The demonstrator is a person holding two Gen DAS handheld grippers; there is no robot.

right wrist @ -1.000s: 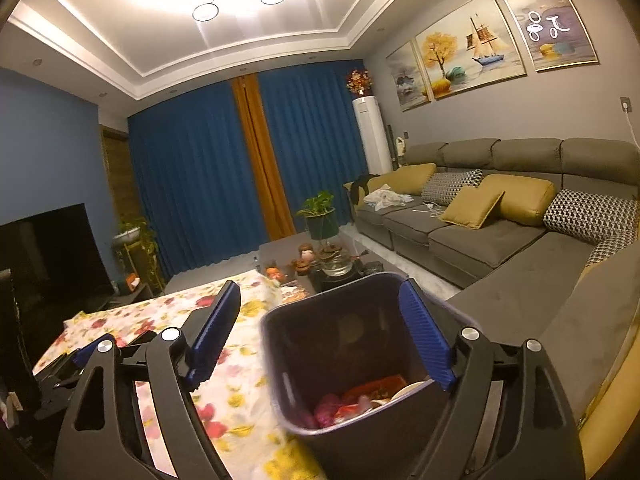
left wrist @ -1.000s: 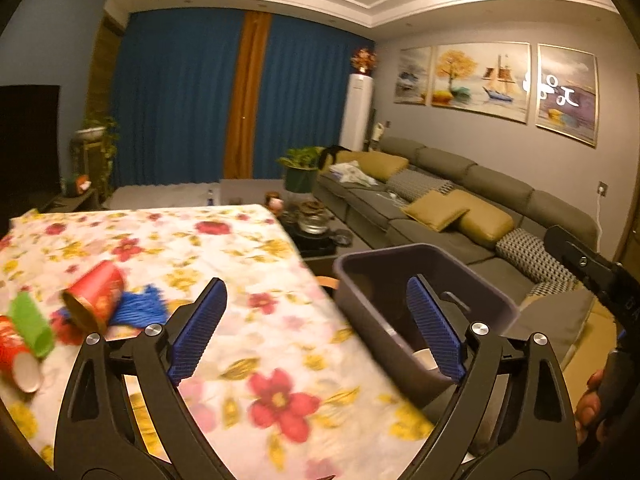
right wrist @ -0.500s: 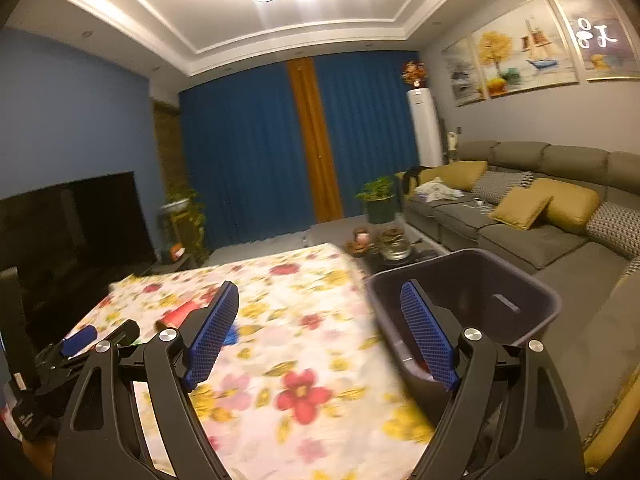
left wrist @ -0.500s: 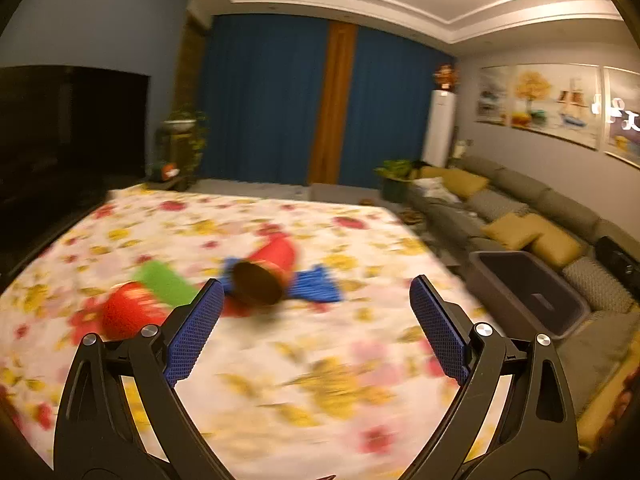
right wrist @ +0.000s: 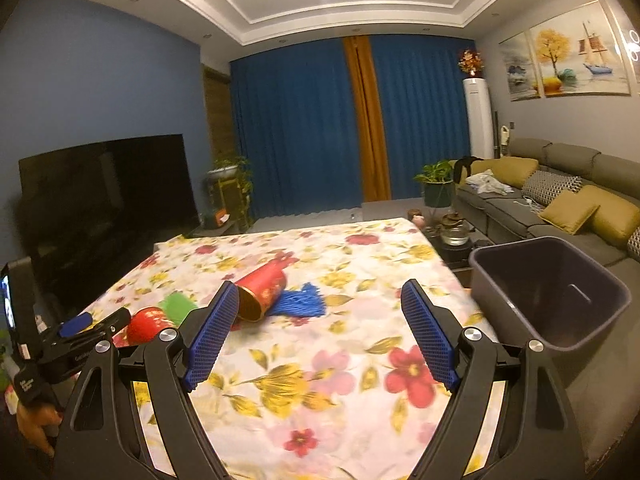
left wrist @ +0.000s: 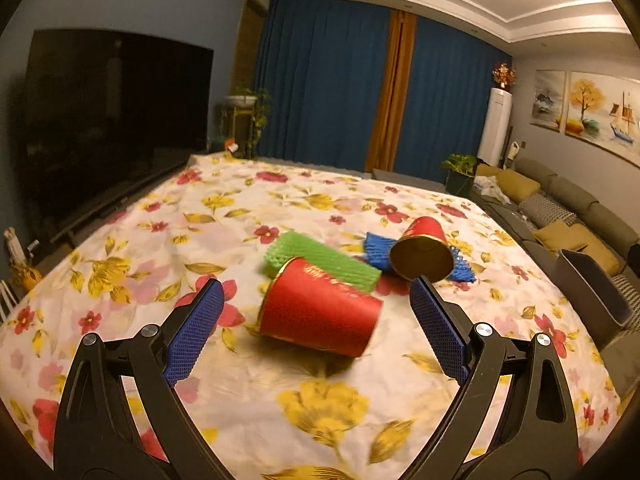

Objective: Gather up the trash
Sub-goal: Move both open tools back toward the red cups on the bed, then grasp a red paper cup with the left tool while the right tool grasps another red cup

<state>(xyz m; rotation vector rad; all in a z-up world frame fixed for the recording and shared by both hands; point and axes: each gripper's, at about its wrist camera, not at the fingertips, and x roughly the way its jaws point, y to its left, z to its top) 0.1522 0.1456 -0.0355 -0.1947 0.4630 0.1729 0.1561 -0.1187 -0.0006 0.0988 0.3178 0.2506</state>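
A red paper cup (left wrist: pixel 320 312) lies on its side on the floral tablecloth (left wrist: pixel 248 408), just ahead of and between the fingers of my open, empty left gripper (left wrist: pixel 316 328). Behind it lie a green foam net (left wrist: pixel 320 256), a second red cup (left wrist: pixel 422 250) and a blue foam net (left wrist: pixel 378 250). In the right wrist view my right gripper (right wrist: pixel 320 332) is open and empty above the cloth, with the second cup (right wrist: pixel 262 292), the blue net (right wrist: pixel 302 300), the green net (right wrist: pixel 176 304) and the near cup (right wrist: pixel 150 322) ahead left. The left gripper (right wrist: pixel 92 326) shows at far left.
A dark grey bin (right wrist: pixel 548 292) stands off the table's right edge, also in the left wrist view (left wrist: pixel 592 292). A sofa (right wrist: pixel 560 200) with yellow cushions runs along the right wall. A TV (left wrist: pixel 112 120) stands left. A low tea table (right wrist: pixel 448 236) sits beyond.
Both grippers have swung left from the bin toward the trash on the table. The left gripper has come close to the near red cup. Both stay open.
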